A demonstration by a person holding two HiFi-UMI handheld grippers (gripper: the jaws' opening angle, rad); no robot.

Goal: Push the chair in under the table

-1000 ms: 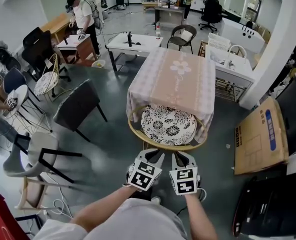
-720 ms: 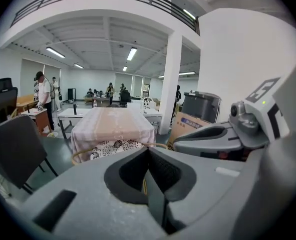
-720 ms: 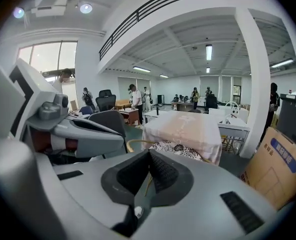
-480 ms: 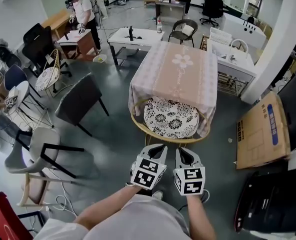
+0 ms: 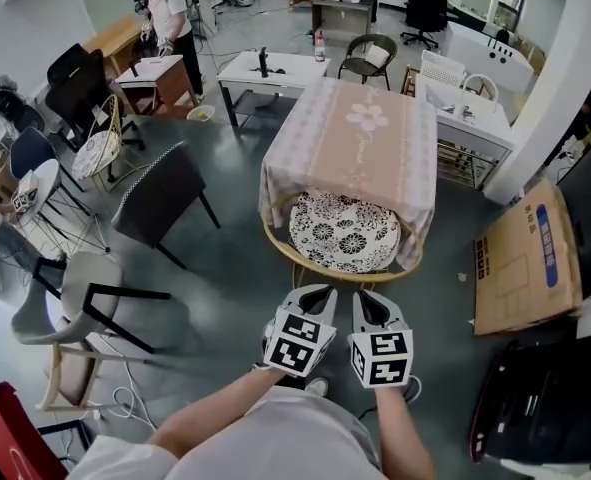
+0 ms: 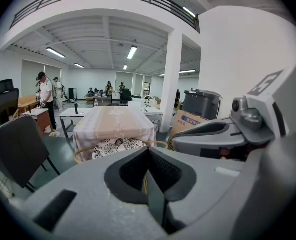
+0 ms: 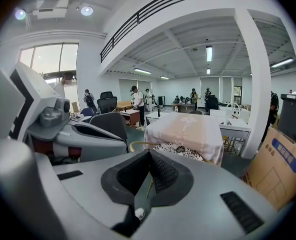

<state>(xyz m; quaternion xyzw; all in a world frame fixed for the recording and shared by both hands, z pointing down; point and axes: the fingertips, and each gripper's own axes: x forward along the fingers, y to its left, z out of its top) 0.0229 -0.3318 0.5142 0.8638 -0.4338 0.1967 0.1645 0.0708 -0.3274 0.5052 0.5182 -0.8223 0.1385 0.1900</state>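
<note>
Claws both closed, empty: left claw and right claw side by side, just short of chair, seat partly under desk. Risk: closed tips slip off curved rim; chair skews, snags hanging cloth.

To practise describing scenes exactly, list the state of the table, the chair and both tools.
table: covered by a cloth.
chair: upright, seat partly under the table.
left tool: shut, empty, apart from the chair.
right tool: shut, empty, apart from the chair.
</note>
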